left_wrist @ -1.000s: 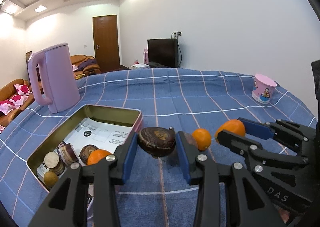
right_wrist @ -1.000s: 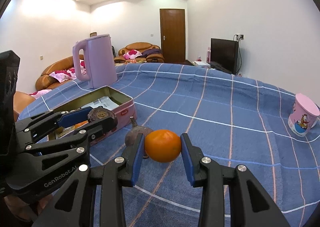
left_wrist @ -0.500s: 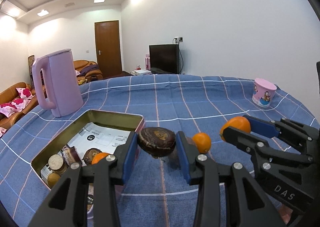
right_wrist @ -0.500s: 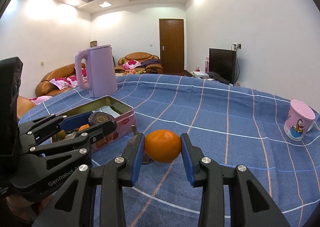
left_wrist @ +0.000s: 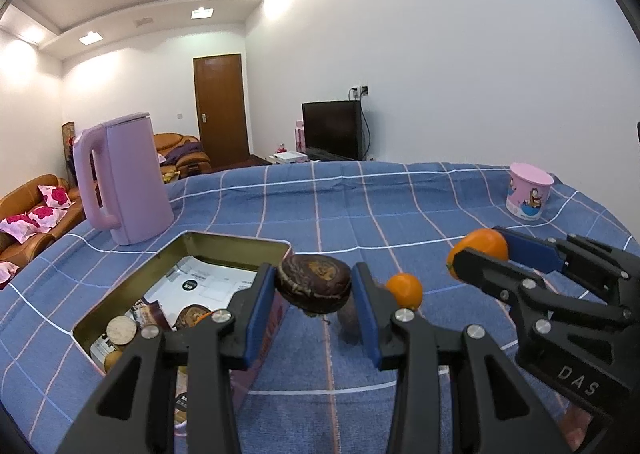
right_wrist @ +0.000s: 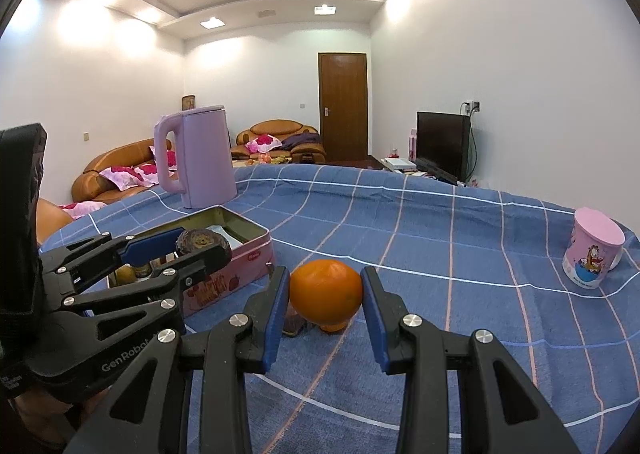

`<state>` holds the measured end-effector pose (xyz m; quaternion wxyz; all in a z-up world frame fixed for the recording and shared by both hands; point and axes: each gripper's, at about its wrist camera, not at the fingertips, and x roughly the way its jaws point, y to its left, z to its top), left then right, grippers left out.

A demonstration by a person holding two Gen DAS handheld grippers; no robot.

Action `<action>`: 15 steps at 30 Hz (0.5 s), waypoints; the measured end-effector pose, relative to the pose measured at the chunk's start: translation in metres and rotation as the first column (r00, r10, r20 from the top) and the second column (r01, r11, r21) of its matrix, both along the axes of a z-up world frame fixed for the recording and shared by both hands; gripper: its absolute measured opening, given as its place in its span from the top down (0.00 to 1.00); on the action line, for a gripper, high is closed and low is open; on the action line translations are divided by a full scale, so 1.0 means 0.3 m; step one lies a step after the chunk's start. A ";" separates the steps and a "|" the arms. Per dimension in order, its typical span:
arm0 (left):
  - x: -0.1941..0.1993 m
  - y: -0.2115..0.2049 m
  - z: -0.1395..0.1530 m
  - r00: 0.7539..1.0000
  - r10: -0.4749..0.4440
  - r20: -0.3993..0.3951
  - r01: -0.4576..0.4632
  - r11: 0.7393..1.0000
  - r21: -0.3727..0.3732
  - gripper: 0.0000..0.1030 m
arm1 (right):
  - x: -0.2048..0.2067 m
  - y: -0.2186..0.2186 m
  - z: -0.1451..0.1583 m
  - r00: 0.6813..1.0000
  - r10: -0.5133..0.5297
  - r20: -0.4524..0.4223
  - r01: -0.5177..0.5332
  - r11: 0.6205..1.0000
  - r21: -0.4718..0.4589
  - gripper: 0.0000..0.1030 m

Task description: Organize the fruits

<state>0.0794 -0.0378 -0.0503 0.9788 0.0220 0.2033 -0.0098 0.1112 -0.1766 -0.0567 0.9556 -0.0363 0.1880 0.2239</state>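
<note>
Between the blue pads of my left gripper point(left_wrist: 313, 304) sits a dark wrinkled fruit point(left_wrist: 313, 283), pinched on both sides and held clear of the blue checked cloth point(left_wrist: 360, 210), just right of the open tin point(left_wrist: 224, 244). My right gripper point(right_wrist: 325, 312) is closed around an orange point(right_wrist: 325, 296), also lifted. Below and ahead of my left tongs, a smaller orange point(left_wrist: 405, 289) lies on the cloth.
</note>
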 end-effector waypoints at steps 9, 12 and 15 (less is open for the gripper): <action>-0.017 -0.002 0.007 1.000 0.007 0.028 -0.007 1.000 0.006 0.60 | -0.022 -0.014 0.006 0.999 -0.001 0.032 0.001 1.000 0.013 0.63; -0.023 -0.004 0.009 0.999 0.009 0.038 -0.009 1.000 0.008 0.60 | -0.025 -0.013 0.009 0.999 -0.002 0.042 0.001 1.000 0.017 0.63; -0.031 -0.006 0.011 0.999 0.011 0.049 -0.012 1.000 0.012 0.60 | -0.031 -0.014 0.012 0.999 -0.002 0.053 0.001 1.000 0.020 0.63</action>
